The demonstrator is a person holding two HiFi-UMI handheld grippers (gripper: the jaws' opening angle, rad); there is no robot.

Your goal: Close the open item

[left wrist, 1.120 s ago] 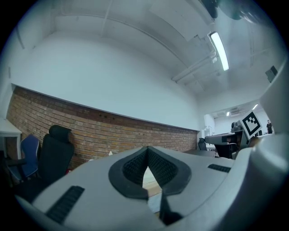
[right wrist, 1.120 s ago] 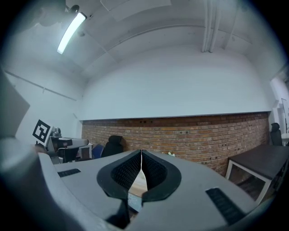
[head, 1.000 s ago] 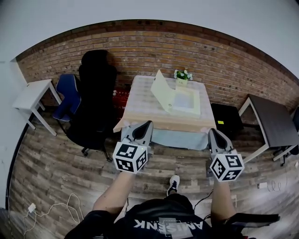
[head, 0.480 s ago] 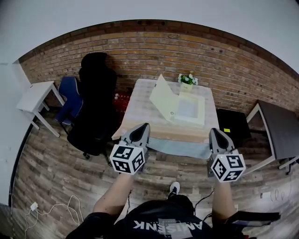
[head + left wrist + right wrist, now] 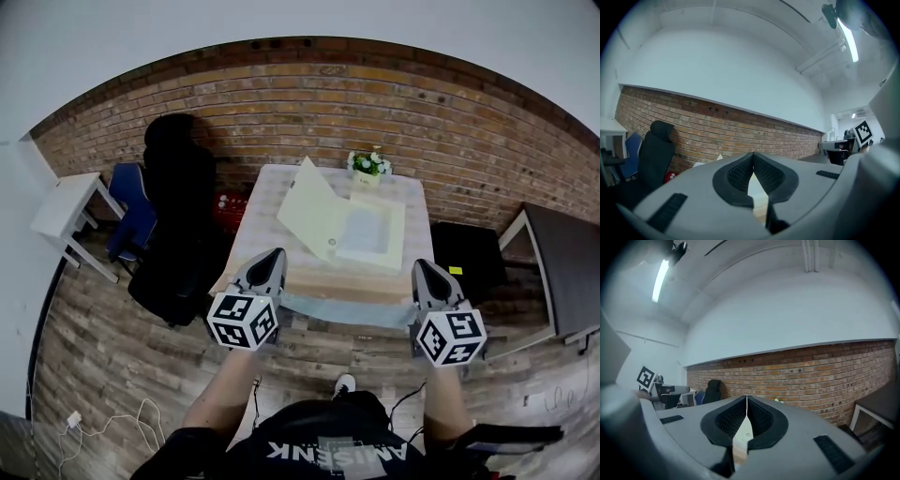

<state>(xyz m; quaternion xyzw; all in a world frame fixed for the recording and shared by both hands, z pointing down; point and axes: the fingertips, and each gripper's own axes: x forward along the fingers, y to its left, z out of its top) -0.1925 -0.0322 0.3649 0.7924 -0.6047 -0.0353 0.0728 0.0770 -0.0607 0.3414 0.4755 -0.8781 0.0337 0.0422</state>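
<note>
table | holds: open pale folder, perhaps a binder | flower pot, far edge

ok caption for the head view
Left gripper and right gripper, both shut, poised before the table with the pale box, lid up.

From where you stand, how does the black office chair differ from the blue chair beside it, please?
The black office chair is all black; the blue chair is blue. The black office chair is taller, with a high back and headrest; the blue chair is lower. The black office chair stands next to the wooden table; the blue chair sits on its far side, by the white side table. Both stand near the brick wall.
</note>
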